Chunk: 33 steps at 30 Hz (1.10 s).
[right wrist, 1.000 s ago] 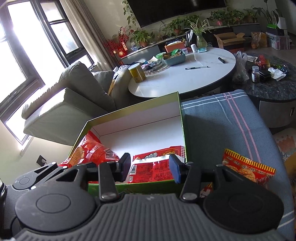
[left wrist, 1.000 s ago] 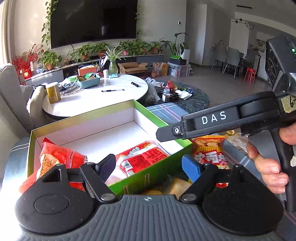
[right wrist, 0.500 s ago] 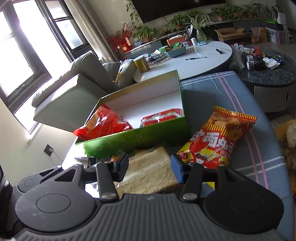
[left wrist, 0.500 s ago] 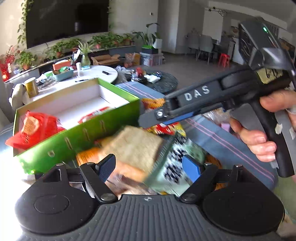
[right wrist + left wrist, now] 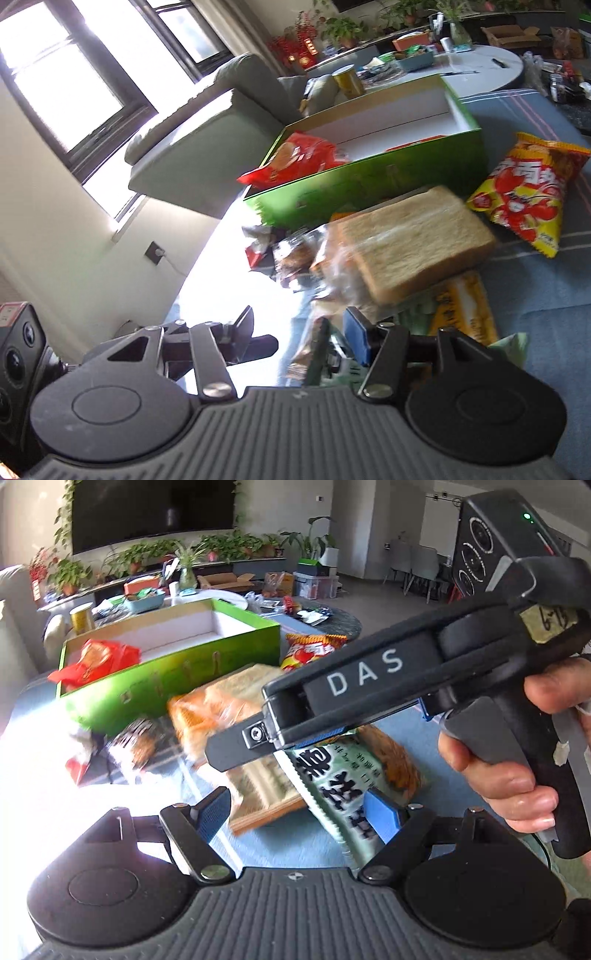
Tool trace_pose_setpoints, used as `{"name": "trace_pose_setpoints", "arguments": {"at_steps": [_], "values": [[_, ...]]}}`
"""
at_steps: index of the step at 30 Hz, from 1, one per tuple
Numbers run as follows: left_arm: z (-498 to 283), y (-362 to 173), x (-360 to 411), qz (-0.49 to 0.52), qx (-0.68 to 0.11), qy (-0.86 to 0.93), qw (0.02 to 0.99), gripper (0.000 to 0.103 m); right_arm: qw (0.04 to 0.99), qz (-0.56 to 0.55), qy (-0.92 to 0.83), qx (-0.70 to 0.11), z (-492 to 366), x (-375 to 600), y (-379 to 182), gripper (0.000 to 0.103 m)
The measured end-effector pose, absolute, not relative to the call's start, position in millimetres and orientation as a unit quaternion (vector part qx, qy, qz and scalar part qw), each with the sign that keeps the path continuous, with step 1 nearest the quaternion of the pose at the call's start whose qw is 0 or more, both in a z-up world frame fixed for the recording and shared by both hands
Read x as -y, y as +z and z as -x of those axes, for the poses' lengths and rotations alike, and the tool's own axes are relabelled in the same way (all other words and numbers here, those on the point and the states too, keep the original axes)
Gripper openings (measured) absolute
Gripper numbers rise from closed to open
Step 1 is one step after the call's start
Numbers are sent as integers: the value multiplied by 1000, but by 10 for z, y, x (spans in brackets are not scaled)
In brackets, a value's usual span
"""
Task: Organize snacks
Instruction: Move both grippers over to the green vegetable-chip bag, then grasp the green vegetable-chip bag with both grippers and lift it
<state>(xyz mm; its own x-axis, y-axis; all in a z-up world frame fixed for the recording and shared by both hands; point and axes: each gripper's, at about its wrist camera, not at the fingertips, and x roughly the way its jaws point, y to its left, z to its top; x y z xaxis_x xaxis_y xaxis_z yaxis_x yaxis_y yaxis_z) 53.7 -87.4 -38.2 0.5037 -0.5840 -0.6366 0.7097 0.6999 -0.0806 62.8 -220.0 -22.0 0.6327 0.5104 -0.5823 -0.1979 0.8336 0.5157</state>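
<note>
You swung both tools off the green box (image 5: 369, 184) toward loose snacks; right tool (image 5: 299, 332) was spreading empty, left tool (image 5: 299, 812) spread, next pick pending.

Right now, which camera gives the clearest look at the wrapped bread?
The right wrist view: the wrapped bread lies unobstructed in front of the green box, its whole top face visible. In the left wrist view it is blurred, and the right gripper hides part of it.

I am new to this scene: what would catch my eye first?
The bright green box stands open behind the pile, a red snack bag hanging over its near-left corner. In front lies a wrapped bread slice, with a red-yellow chip bag to its right.
</note>
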Motion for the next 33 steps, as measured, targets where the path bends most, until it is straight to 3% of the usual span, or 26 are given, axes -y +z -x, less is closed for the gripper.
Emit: {"name": "trace_pose_setpoints", "arguments": {"at_steps": [7,11,14,33], "values": [[-441,-381,698,-64,-335,-362,868,77,899,-199,183,-345,-424,2279,-24,55],[-400,-378,737,-49,-338,-376,862,77,920,-162,122,-334,-254,2528,29,61],[-360,-387,810,-56,-336,-378,861,77,931,-121,67,-339,-129,2705,-80,67],[-443,-489,993,-52,-385,-318,865,75,898,-179,121,-384,-142,2836,-620,72]]}}
